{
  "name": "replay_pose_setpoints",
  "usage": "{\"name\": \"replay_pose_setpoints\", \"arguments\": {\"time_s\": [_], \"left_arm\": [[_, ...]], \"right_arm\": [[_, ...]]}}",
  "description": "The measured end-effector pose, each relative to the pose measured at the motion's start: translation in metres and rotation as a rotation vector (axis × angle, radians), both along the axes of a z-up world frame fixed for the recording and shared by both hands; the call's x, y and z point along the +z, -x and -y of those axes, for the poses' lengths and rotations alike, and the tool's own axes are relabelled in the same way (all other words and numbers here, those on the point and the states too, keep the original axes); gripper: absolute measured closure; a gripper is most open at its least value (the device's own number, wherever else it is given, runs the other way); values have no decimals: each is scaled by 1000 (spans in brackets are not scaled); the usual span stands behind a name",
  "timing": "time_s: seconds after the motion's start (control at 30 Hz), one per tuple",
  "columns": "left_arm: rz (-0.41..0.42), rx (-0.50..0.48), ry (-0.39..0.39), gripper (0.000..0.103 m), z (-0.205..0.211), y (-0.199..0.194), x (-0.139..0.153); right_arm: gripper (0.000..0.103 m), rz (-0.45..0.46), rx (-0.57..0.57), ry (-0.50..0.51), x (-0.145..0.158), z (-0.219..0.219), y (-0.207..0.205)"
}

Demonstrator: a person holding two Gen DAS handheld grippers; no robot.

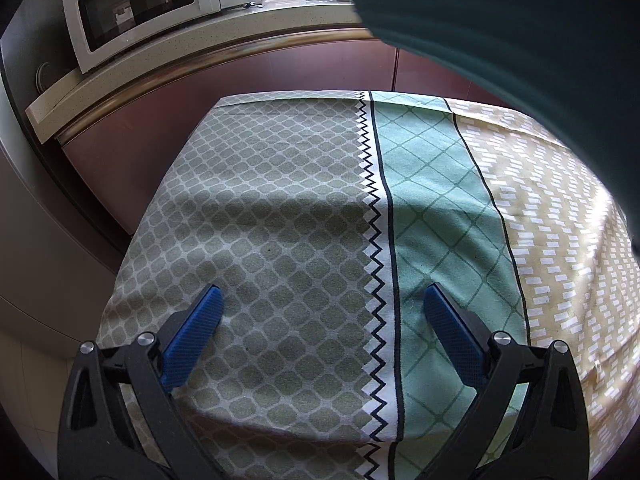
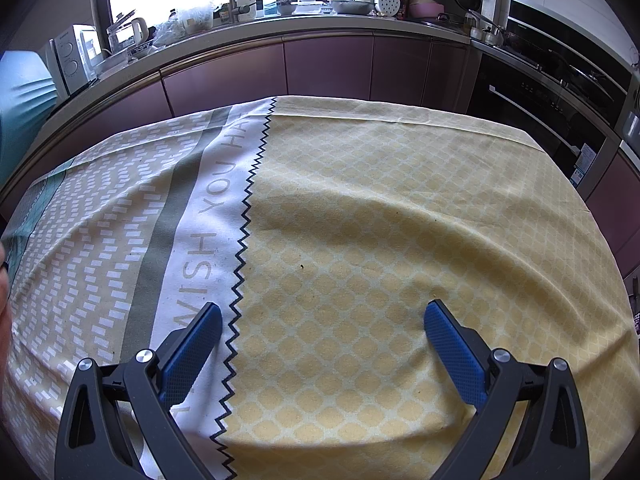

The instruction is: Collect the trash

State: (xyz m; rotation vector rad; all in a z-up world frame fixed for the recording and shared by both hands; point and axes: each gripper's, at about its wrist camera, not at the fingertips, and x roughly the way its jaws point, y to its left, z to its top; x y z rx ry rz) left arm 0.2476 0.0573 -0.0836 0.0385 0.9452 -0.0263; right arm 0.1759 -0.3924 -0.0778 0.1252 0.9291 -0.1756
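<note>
Blue-padded left tongs (image 1: 322, 300) and right tongs (image 2: 322, 316) hover wide apart, empty, above tablecloth (image 2: 360, 240).

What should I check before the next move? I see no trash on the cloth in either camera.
1. Left gripper open, nothing held: ok.
2. Right gripper open, nothing held: ok.
3. Trash in sight on the tablecloth: not ok, only tiny dark specks.
4. Left view unobstructed: not ok, dark teal cloth covers the upper right.
5. Bin location: cannot tell.
</note>
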Motion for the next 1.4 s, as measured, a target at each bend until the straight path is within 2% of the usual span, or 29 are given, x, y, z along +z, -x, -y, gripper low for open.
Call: {"name": "replay_pose_setpoints", "arguments": {"time_s": [1.4], "left_arm": [[0, 0, -1, 4, 3, 0, 1]], "right_arm": [[5, 0, 0, 0, 0, 0, 0]]}}
